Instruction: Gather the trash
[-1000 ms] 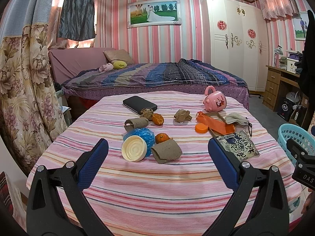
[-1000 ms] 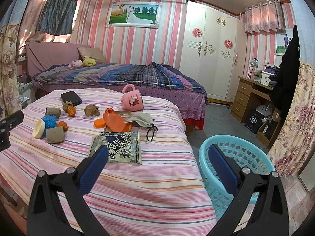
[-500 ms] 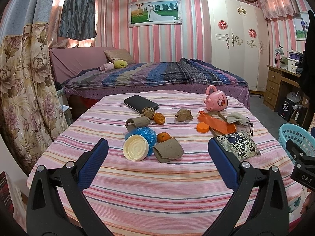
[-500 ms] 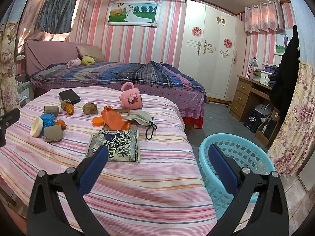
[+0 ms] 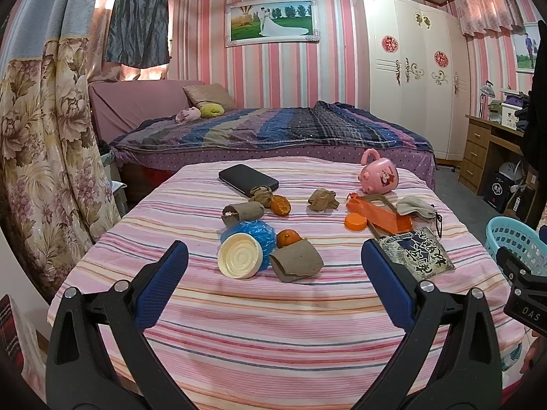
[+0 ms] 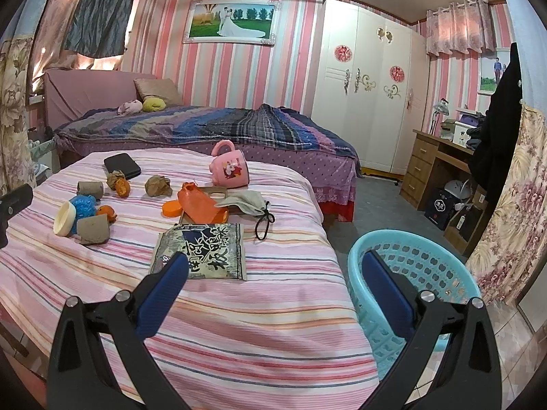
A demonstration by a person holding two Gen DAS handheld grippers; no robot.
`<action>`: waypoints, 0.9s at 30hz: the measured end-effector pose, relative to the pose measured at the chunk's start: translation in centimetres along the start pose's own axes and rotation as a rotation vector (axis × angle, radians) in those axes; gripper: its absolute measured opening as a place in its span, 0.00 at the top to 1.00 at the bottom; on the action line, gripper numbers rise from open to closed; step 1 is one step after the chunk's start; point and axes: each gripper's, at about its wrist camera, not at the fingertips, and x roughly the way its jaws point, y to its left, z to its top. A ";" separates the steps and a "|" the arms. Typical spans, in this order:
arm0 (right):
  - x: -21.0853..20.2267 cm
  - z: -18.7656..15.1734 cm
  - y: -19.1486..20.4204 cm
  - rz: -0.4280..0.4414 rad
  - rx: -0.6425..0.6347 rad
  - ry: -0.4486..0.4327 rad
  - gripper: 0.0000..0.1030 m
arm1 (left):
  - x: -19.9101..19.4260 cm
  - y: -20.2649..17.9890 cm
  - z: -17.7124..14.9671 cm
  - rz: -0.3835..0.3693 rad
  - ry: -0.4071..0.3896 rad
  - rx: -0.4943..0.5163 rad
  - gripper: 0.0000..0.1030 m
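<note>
Trash lies on a striped table (image 5: 273, 307): a cream lid (image 5: 240, 255) against a blue plastic bag (image 5: 256, 234), a brown cardboard piece (image 5: 296, 261), orange peels (image 5: 280, 204), a crumpled brown paper (image 5: 322, 199), a cardboard tube (image 5: 242, 211) and a printed snack packet (image 6: 201, 252). My left gripper (image 5: 273, 266) is open and empty, in front of the lid and cardboard. My right gripper (image 6: 273, 270) is open and empty, between the packet and a blue basket (image 6: 420, 273) on the floor.
A pink mug (image 5: 378, 175), a black wallet (image 5: 248, 179), an orange cap (image 5: 355, 221), an orange pouch (image 5: 379, 213) and a grey drawstring bag (image 5: 417, 206) also lie on the table. A bed (image 5: 273, 133) stands behind, a wardrobe and a desk (image 6: 441, 167) at the right.
Both grippers have edged slightly forward toward the table; the objects look a little larger. Both stay open and nothing was picked up.
</note>
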 end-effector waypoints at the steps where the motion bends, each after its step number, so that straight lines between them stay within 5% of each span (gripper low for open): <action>1: 0.0 0.0 0.0 0.001 0.000 0.000 0.04 | 0.0 0.0 0.0 0.000 0.000 0.000 0.05; 11: 0.3 0.8 -0.1 0.017 0.007 0.002 0.04 | 0.1 0.2 0.6 0.012 0.005 -0.005 0.05; 27: 2.9 7.7 -0.6 0.068 0.037 -0.022 0.04 | 2.3 1.7 5.9 0.044 -0.040 -0.014 0.05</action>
